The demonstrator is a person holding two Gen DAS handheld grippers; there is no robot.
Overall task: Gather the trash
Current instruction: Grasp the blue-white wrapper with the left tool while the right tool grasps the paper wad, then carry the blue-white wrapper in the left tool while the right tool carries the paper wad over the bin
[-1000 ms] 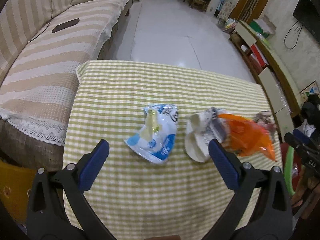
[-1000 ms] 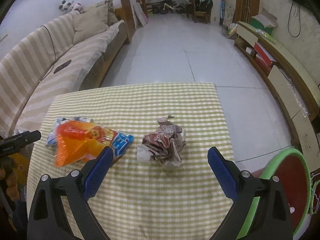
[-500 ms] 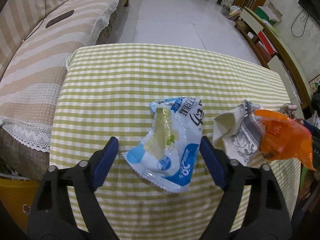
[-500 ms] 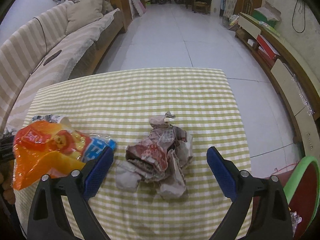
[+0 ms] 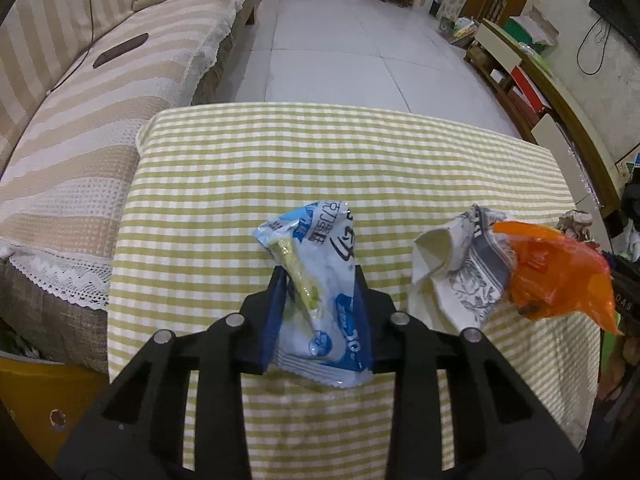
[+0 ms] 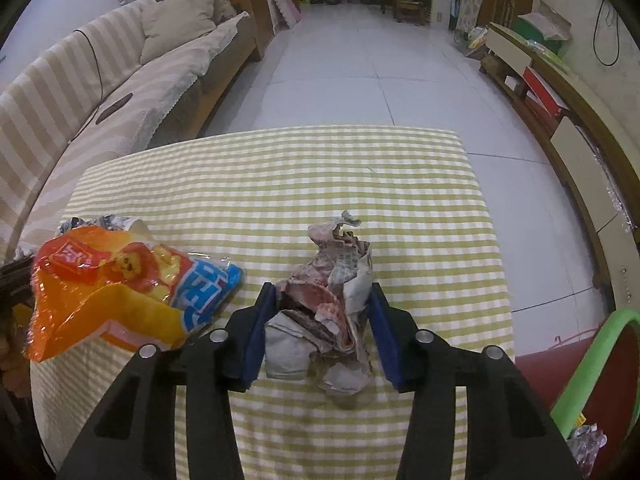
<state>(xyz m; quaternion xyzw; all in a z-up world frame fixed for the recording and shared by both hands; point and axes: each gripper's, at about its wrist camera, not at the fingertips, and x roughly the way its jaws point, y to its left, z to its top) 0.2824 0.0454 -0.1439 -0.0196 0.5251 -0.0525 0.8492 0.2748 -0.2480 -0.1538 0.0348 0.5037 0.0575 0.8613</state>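
A: Left tongs (image 5: 320,292) had just been closing; pads pinched the blue-white wrapper (image 5: 320,280), mid-desk (image 5: 224,184); orange bag (image 5: 556,276) lay right of it.

B: Right tongs (image 6: 318,320) had likewise just been closing; pinched the crumpled paper wad (image 6: 328,304), right of that orange bag.

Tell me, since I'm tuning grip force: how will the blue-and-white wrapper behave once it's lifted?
The blue-and-white wrapper looks like thin, creased film, so it will probably flop and weigh little. Its glossy surface may slip between the left gripper's pads, whose jaws have just been closing on it. It seems nearly empty, so hardly fragile.
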